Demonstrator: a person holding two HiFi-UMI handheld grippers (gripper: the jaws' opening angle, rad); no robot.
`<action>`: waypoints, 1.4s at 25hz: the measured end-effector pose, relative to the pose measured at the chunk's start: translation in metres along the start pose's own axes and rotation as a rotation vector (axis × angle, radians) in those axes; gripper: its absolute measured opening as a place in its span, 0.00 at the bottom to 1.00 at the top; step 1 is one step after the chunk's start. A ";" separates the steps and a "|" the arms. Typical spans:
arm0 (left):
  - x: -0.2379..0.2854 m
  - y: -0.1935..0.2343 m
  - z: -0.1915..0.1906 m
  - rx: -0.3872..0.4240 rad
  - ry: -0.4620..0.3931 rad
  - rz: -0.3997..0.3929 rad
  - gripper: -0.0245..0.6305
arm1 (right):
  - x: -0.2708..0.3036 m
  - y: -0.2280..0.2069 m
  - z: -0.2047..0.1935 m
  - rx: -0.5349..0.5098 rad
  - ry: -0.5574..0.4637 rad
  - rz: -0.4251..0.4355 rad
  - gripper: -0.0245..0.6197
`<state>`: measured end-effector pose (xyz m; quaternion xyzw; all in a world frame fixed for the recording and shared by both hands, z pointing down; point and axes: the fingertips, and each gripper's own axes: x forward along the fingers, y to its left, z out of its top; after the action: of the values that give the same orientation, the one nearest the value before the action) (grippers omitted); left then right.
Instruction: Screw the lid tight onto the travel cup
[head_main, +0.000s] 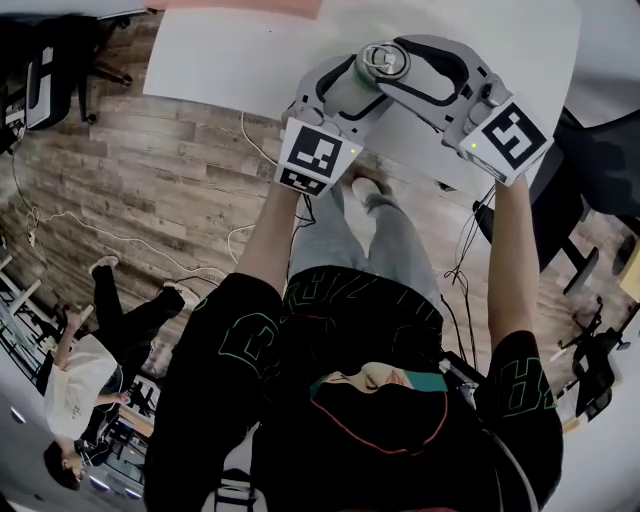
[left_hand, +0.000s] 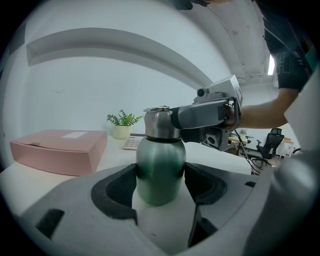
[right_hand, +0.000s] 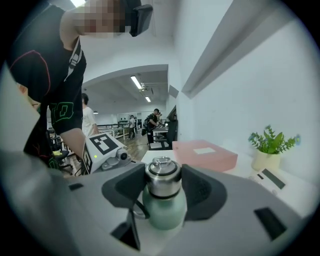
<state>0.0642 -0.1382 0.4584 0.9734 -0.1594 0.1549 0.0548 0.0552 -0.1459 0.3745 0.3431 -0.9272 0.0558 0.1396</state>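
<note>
The left gripper (left_hand: 161, 186) is clamped on the green body of the travel cup (left_hand: 160, 165), which stands upright on the white desk (left_hand: 165, 227). The right gripper (right_hand: 163, 182) has its pads closed against the steel lid (right_hand: 162, 175), already seated on the cup's neck. The final tightening turns probably remain.

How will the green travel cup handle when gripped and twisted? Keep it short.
Probably rigid, yet slippery: the travel cup looks like smooth coated metal, so the left gripper may slip on it under twisting. Tall with a rounded base, it could tip if pushed near the steel lid. Weight is unclear; contents are hidden.
</note>
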 end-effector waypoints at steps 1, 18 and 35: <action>0.000 0.000 0.000 -0.001 0.000 0.000 0.51 | 0.000 0.000 0.000 0.002 -0.007 -0.021 0.40; -0.002 0.001 0.003 -0.009 -0.007 0.013 0.52 | -0.006 -0.006 0.001 0.126 -0.129 -0.590 0.40; -0.001 0.001 -0.001 -0.013 -0.003 0.001 0.52 | -0.005 0.001 0.002 -0.004 0.012 -0.136 0.49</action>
<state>0.0629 -0.1388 0.4596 0.9733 -0.1608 0.1524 0.0607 0.0582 -0.1426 0.3705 0.4047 -0.9009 0.0464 0.1495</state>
